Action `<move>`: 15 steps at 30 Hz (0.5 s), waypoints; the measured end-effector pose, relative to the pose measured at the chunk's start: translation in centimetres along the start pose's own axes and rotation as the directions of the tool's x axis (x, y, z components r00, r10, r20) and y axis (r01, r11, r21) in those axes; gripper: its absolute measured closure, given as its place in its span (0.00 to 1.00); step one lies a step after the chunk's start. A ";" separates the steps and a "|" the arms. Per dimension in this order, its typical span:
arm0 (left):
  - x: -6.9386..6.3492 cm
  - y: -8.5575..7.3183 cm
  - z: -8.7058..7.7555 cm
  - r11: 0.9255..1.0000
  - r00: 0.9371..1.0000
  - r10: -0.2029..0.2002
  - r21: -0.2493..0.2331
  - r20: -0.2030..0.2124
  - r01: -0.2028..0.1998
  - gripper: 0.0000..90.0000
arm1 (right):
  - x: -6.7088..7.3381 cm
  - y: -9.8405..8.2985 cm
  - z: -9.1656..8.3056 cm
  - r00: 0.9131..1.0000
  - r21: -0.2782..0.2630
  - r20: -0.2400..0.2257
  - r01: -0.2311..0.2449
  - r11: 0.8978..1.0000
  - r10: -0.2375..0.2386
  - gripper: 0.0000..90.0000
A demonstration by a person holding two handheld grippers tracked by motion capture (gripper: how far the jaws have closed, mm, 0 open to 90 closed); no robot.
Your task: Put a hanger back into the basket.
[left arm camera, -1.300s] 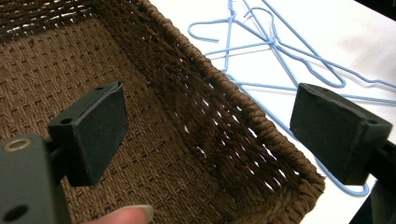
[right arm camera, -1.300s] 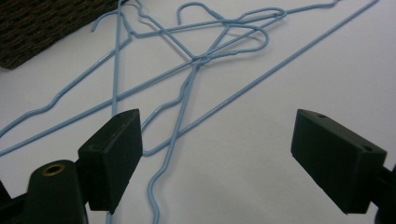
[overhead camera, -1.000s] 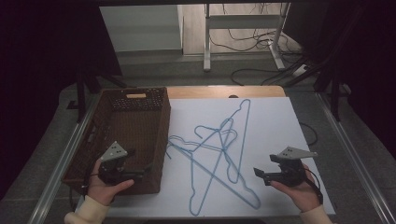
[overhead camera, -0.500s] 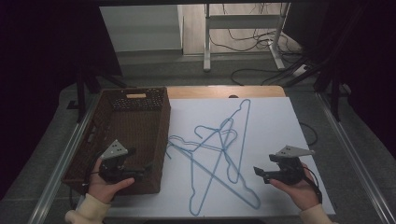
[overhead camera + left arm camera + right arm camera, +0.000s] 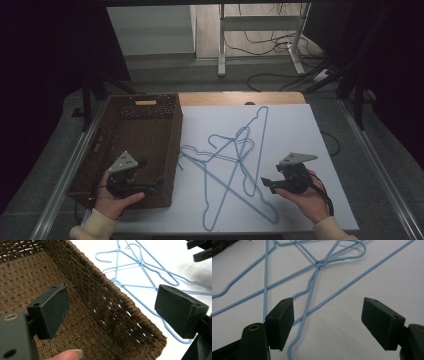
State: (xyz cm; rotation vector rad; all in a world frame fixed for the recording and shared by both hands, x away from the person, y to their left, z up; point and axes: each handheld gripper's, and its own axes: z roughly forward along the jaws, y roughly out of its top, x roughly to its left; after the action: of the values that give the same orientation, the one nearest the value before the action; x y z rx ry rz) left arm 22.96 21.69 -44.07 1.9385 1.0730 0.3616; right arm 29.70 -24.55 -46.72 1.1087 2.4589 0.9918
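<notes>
The right gripper (image 5: 265, 184) sits low over the white table (image 5: 320, 150), jaws wide but just now narrowing a touch, nothing pinched yet. In the right gripper view a light blue wire of the hangers (image 5: 312, 287) runs up between the pads, with a bent end lying just beside the pad on that view's left. That is where it could go wrong: the 3 or so hangers (image 5: 235, 165) lie crossed and hooked through each other, so a pinch on 1 wire may drag the whole tangle along, or the thin wire may slide out of flat pads and spring back onto the sheet.

Over on the other side, the left gripper (image 5: 156, 185) hangs at the near right corner of the wicker basket (image 5: 150, 125), jaws spread wide and empty; the left gripper view has 1 pad inside the basket (image 5: 120, 307) and 1 outside, straddling its wall without touching it. A lifted hanger could well snag on that woven rim or knock against the waiting gripper.

Room looks generous: bare white sheet to the right and toward the far edge, and the basket is empty. The near table edge is close under both hands.
</notes>
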 end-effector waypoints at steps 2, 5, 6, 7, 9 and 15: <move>0.0 -0.1 0.0 1.000 1.000 -0.002 0.002 0.002 0.002 0.14 | 0.1 0.3 0.6 1.000 0.018 -0.001 -0.003 1.000 0.003 0.31; 0.0 -0.2 0.0 1.000 1.000 -0.003 0.006 0.000 0.003 0.14 | 0.2 0.8 1.6 1.000 0.045 0.000 0.002 0.999 -0.002 0.33; 0.0 -0.2 0.0 1.000 1.000 -0.005 0.005 -0.002 0.005 0.14 | 0.2 1.0 2.0 1.000 0.056 0.003 0.006 0.998 -0.006 0.34; 0.0 -0.2 0.0 1.000 1.000 -0.009 0.003 -0.004 0.009 0.14 | 0.2 1.3 2.7 1.000 0.074 0.005 0.008 0.997 -0.008 0.35; 0.0 -0.3 0.0 1.000 1.000 -0.011 0.004 -0.005 0.011 0.14 | 0.3 1.6 3.5 1.000 0.090 0.006 0.008 0.996 -0.009 0.35; -0.1 -0.3 0.0 1.000 1.000 -0.010 0.008 -0.004 0.010 0.14 | 0.5 2.5 5.2 0.999 0.123 0.015 0.029 0.992 -0.031 0.37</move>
State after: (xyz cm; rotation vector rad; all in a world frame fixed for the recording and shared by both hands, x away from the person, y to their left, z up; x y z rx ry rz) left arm 22.79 21.67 -44.31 1.9402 1.0875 0.3563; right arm 33.30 -20.52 -48.76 1.1092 2.5449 0.8288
